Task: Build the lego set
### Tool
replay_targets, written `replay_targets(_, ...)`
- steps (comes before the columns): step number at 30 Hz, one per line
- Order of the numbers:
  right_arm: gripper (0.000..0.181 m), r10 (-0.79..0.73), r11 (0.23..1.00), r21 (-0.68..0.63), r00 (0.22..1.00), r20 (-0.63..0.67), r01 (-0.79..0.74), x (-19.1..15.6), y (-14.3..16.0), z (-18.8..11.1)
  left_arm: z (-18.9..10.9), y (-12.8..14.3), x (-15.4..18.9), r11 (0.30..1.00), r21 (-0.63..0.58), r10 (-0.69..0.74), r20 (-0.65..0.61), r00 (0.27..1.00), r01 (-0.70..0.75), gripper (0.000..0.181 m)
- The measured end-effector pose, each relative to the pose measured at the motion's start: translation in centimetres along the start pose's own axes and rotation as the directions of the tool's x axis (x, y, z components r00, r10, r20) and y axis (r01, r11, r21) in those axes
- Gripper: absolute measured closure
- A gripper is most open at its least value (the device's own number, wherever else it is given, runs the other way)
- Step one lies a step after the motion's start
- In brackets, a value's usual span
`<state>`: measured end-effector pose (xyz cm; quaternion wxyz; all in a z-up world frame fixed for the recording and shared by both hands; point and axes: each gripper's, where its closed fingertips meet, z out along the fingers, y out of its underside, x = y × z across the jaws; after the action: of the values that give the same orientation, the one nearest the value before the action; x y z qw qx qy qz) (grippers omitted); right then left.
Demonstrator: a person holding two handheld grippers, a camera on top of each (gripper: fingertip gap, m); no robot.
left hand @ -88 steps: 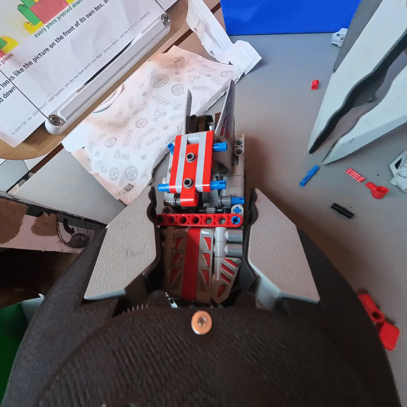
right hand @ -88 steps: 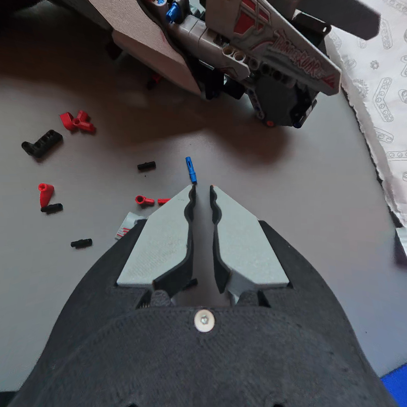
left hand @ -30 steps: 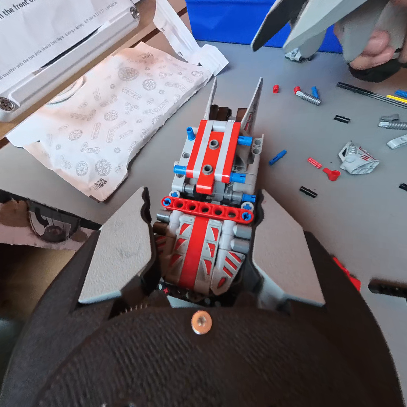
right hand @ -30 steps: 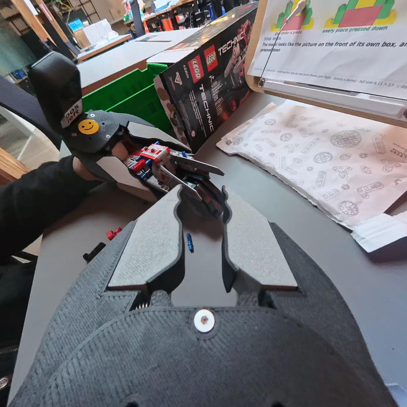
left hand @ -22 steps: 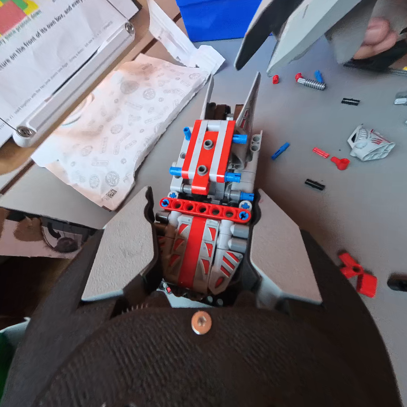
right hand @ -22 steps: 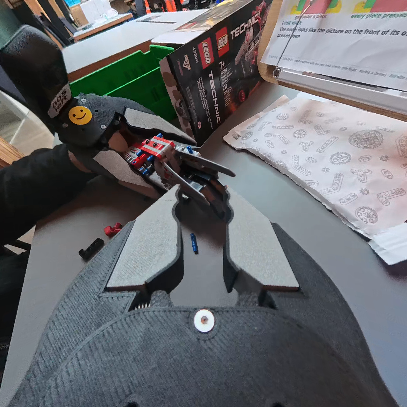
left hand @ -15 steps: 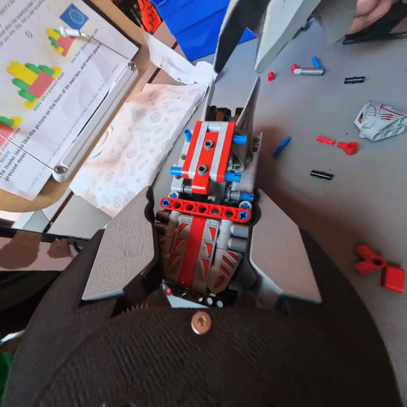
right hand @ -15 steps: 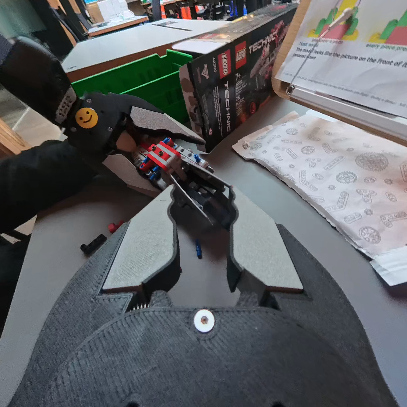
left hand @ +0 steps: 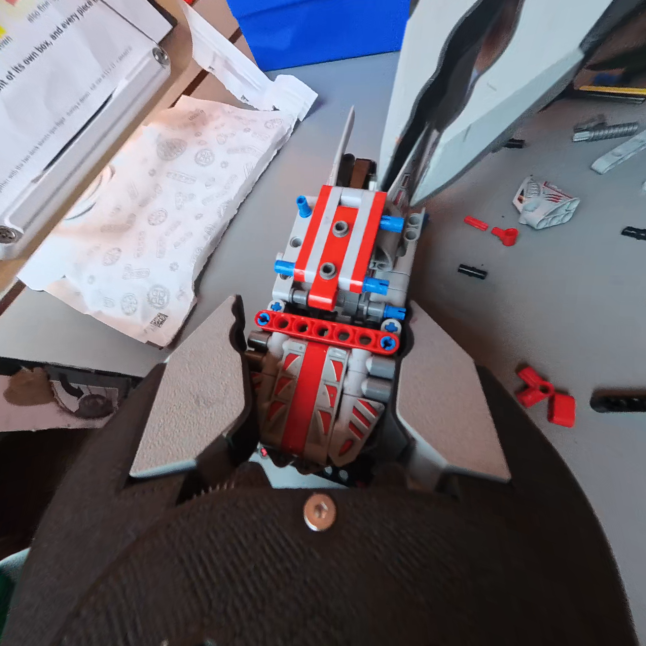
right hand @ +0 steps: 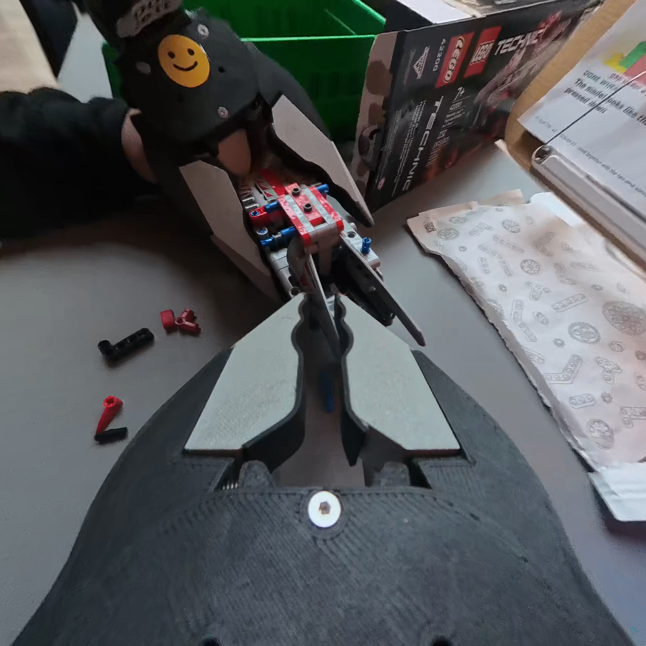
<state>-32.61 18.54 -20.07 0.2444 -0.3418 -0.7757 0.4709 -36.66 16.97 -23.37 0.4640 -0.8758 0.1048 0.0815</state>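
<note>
- Across the grey tabletop (right hand: 63, 314), from the left edge in the right wrist view: loose parts are lying scattered, a black L-shaped beam (right hand: 125, 344), a cluster of red connectors (right hand: 180, 320), a red cone-shaped piece (right hand: 109, 412) touching a short black pin (right hand: 110, 434).
- Behind these, a person's black sleeve (right hand: 52, 153) is reaching in, holding the left gripper (left hand: 323, 335), which is bearing a yellow smiley sticker (right hand: 184, 60).
- Left gripper is clamping the red-and-grey lego model (left hand: 332, 279) by its rear half, one finger pressing each side, the model's nose pointing away from the camera.
- Right gripper (right hand: 321, 304) is closing narrowly around one of the model's grey pointed side panels (right hand: 323, 314); whether both fingers are pressing it, I cannot tell.
- Blue pin (right hand: 327, 391) is lying on the table below, between the right gripper's fingers.
- Green bin (right hand: 314, 52) is standing at the back, with the dark lego box (right hand: 437, 115) upright just to its right.
- Right of the model, a torn white paper bag (right hand: 542, 297) printed with part outlines is lying flat.
- Far right, a wooden clipboard (right hand: 545, 80) with a printed sheet (right hand: 601, 115) is leaning over the bag.
- Left wrist view is adding a blue bin (left hand: 314, 31) at the back and, rightward, a grey printed panel piece (left hand: 545, 206), small red pieces and a metal spring part (left hand: 604, 131).
</note>
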Motion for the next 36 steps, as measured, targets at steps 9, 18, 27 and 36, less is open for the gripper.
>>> replay_targets(9,0.179,-0.103,0.995,0.024,0.989,0.106,0.101,-1.6,-0.2,-1.2,0.2,-0.2,1.4,0.999,-0.003,-0.05,-0.122,0.991,0.05,0.093)
replay_targets(18,0.136,0.004,0.998,0.06,0.999,0.04,-0.006,-0.4,-1.4,-1.3,0.5,-0.4,1.3,0.999,-0.006,-0.048,-0.077,0.996,0.048,0.094)
replay_targets(27,0.149,-0.395,0.918,-0.183,0.858,-0.329,0.353,1.1,-2.2,1.8,1.3,-1.0,1.3,0.998,0.002,-0.065,-0.031,0.997,0.065,0.094)
replay_targets(36,0.162,-0.22,0.975,-0.053,0.903,-0.368,0.216,2.5,-3.2,1.7,1.0,-2.2,1.3,0.966,0.037,-0.251,-0.097,0.963,0.256,0.094)
